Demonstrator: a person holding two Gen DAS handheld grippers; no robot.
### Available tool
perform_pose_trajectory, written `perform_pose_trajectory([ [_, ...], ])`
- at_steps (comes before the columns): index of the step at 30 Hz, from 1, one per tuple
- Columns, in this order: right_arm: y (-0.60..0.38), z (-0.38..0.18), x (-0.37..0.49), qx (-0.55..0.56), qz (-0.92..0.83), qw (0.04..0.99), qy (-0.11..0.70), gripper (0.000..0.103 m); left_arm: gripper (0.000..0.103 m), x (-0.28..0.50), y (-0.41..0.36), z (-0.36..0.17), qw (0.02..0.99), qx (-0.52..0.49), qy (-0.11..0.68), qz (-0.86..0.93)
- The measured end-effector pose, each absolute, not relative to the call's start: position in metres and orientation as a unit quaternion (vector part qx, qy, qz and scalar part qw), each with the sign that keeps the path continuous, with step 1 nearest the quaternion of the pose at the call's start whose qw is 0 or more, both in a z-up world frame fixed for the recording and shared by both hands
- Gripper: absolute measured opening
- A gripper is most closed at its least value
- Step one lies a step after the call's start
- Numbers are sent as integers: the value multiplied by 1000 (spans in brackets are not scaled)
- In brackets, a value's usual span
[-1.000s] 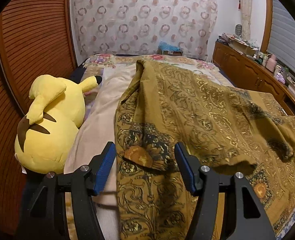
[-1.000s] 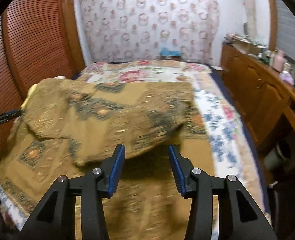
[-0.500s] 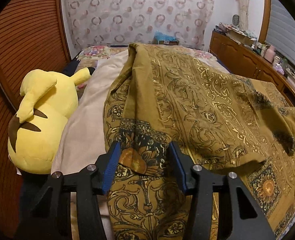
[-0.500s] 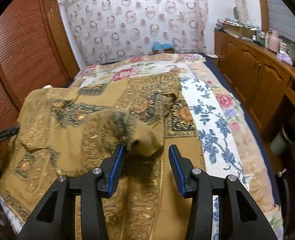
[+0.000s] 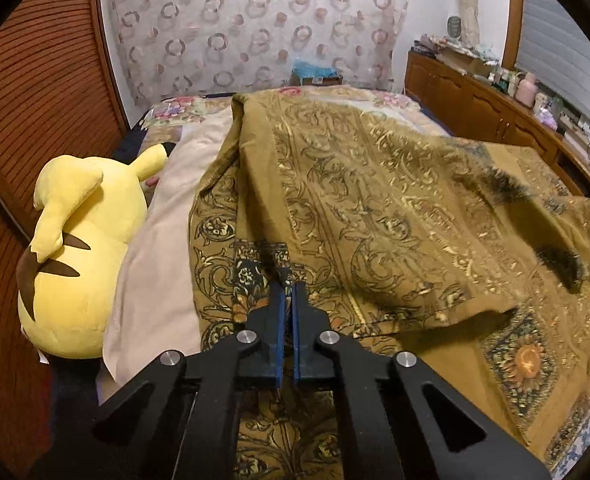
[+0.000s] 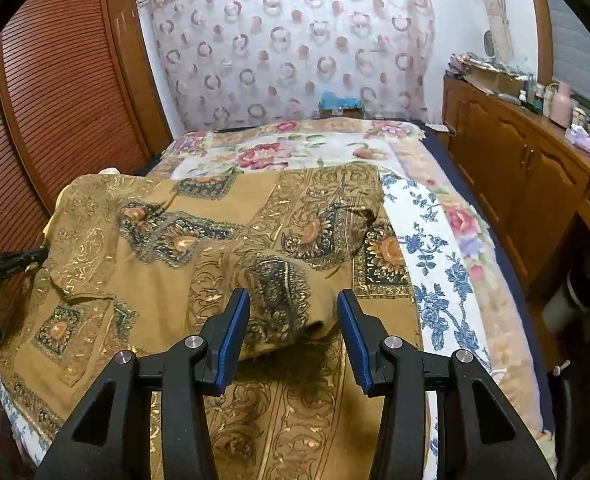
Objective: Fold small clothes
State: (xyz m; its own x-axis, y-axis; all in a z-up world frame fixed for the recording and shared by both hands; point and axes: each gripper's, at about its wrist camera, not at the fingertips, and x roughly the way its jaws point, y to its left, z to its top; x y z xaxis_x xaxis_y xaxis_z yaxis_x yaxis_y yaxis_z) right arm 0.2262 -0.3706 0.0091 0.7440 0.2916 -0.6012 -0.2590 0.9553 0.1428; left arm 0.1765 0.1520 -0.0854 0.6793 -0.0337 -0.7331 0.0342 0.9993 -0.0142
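Cloth: the patterned ochre garment lies spread over most of the bed, partly doubled over itself, with a loose bunched flap at its 6 o'clock edge in the right wrist view.
Handling: it looks light, limp and thin; it will likely sag and crease wherever it is lifted, so hems and corners are the best places to take hold, not the middle.
Left gripper: jaws brought together on a fold of the garment's dark-bordered edge, the cloth pinched between the blue pads.
Right gripper: jaws apart, the bunched flap lying between them, pads not pressing on it.
Surroundings: a yellow plush toy lies at 9 o'clock of the left gripper, beside a pale pillow that touches the garment's edge.
Obstacles: the toy and pillow crowd that side; a wooden cabinet runs along 3 o'clock, well apart.
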Motion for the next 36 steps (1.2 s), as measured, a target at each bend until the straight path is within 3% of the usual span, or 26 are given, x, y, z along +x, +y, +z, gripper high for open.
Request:
perform_pose_trajectory([
  [1, -371, 8, 227, 27, 149, 933, 327, 46, 3, 174, 153, -83, 918, -3, 396, -20],
  [5, -373, 9, 227, 34, 163, 932, 323, 7, 2, 161, 157, -68, 928, -14, 372, -23],
  [12, -378, 22, 202, 24, 168, 944, 282, 4, 2, 125, 162, -34, 944, -32, 328, -37],
  [27, -411, 12, 116, 5, 172, 941, 291, 6, 2, 22, 177, -46, 941, -41, 333, -41],
  [31, -410, 4, 109, -2, 159, 935, 318, 24, 2, 18, 173, -68, 932, -28, 359, -31],
  [33, -412, 8, 104, 3, 161, 936, 312, 38, 2, 18, 175, -75, 930, -29, 365, -24],
  [36, -410, 20, 103, -4, 159, 942, 294, 45, 3, 20, 179, -77, 929, -43, 365, -27],
])
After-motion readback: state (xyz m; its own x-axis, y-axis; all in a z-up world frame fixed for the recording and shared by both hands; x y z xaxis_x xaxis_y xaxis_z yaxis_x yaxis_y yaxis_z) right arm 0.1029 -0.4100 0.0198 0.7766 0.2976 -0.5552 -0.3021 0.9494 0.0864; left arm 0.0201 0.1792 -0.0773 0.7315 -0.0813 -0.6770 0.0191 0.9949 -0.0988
